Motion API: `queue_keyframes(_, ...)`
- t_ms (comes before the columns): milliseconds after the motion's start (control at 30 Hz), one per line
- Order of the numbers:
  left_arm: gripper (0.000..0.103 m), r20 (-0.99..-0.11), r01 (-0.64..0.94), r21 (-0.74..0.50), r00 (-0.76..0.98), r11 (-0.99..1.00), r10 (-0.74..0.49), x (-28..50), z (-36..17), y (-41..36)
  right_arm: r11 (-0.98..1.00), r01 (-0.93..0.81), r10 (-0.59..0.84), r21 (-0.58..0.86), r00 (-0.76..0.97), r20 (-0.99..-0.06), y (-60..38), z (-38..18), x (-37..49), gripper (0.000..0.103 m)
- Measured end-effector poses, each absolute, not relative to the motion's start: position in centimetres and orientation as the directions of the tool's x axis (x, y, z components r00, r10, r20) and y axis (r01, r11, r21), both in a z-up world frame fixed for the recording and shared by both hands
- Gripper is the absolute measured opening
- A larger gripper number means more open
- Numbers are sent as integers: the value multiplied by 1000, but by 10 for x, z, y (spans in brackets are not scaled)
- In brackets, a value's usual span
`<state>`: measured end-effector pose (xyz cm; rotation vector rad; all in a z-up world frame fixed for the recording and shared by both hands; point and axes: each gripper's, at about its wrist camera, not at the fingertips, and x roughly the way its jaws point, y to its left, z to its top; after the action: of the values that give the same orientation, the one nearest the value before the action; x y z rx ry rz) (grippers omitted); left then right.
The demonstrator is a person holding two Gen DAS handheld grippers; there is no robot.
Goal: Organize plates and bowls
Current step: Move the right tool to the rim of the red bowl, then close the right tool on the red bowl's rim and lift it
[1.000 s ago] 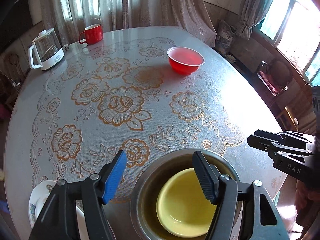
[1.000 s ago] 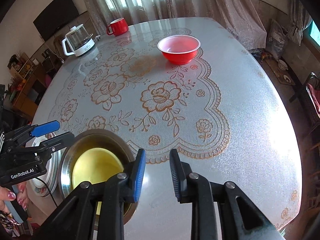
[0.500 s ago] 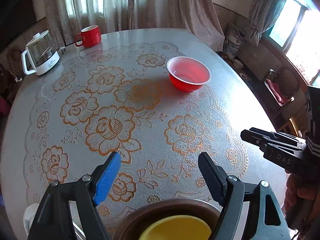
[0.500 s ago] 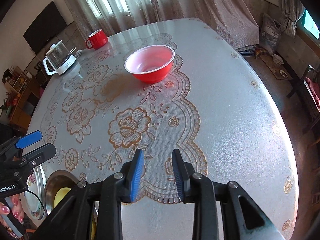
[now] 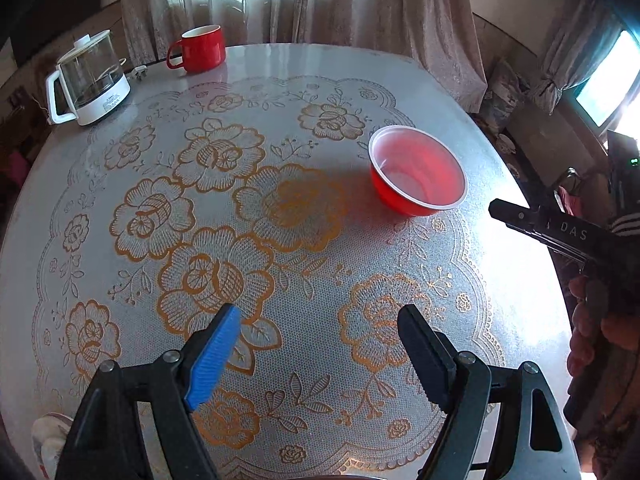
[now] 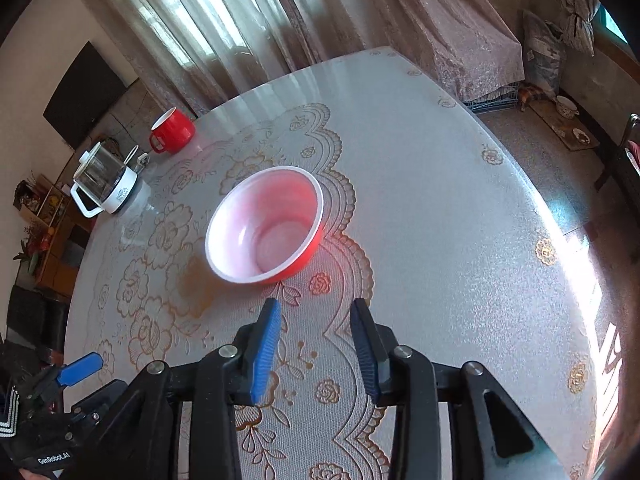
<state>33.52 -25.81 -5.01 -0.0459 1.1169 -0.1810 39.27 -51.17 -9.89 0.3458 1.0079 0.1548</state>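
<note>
A red plastic bowl with a whitish inside stands upright on the round table, right of centre; it also shows in the right wrist view. My right gripper is open and empty, just short of the bowl's near side. My left gripper is open wide and empty, over the floral cloth well short of the bowl. A sliver of a white plate shows at the bottom left. The metal bowl with the yellow one is out of view.
A red mug and a glass kettle on a white base stand at the table's far left edge. The lace-pattern tablecloth covers the table. Curtains hang behind. The right gripper's body shows at the right.
Both grippers have moved forward across the table toward the red bowl. The metal bowl with the yellow bowl has dropped out of both views. The right gripper has opened a little wider.
</note>
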Motion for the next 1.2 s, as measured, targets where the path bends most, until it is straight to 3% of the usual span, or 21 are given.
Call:
queue_keyframes(533,83,-899,83,-144,405,986,-165,365,-57,-255,913,70,323,402,478,-817,-509,-134,467,38)
queue_keyframes(733,83,-896,111,-155,404,982,-187,384,-61,-269,913,17,353,408,469,-810,-508,-148,465,19)
queue_keyframes(1200,83,-866,193,-198,424,961,-264,444,-68,-319,934,-63,339,351,467,-817,-506,-156,448,15)
